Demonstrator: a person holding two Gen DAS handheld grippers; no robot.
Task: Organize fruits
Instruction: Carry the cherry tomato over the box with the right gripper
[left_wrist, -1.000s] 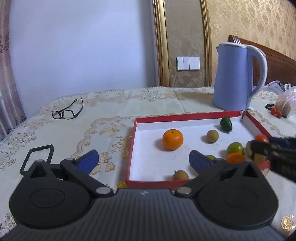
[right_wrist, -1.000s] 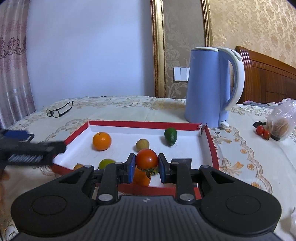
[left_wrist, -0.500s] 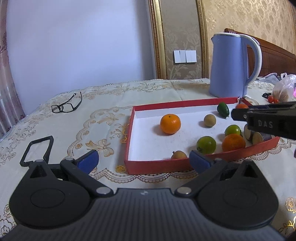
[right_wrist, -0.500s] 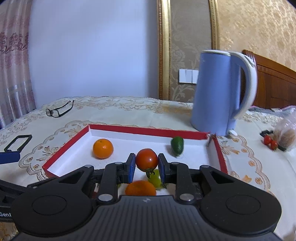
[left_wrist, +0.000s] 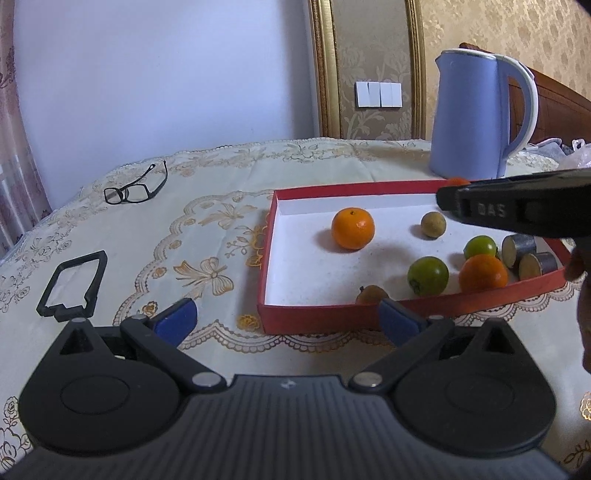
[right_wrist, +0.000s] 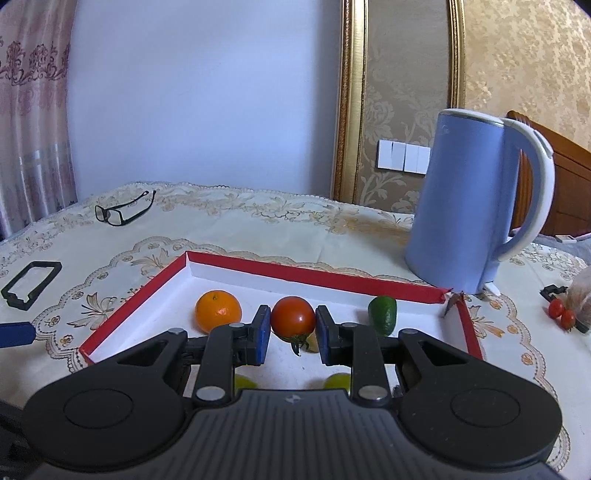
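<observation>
Right gripper (right_wrist: 293, 329) clamped on red tomato (right_wrist: 293, 316), above red tray (right_wrist: 306, 274). Left gripper (left_wrist: 288, 318) spread wide, empty, near tray's front edge on counter (left_wrist: 207, 236).

Right gripper (right_wrist: 293, 328) carries the tomato (right_wrist: 293, 316) deeper over the tray (right_wrist: 317, 272).

A second ago the clamped tomato hangs at the tray's near rim, above the near orange (left_wrist: 483, 272); now, in the right wrist view, it sits level with the far orange (right_wrist: 218, 310) and the green fruit (right_wrist: 382, 314), and the near orange is out of that view. In the left wrist view the right gripper's black body now crosses the tray's far right corner instead of its near right edge, covering the green fruit there. The left gripper (left_wrist: 286, 319) sits back from the tray: its right finger (left_wrist: 400, 320) no longer reaches over the tray floor.
</observation>
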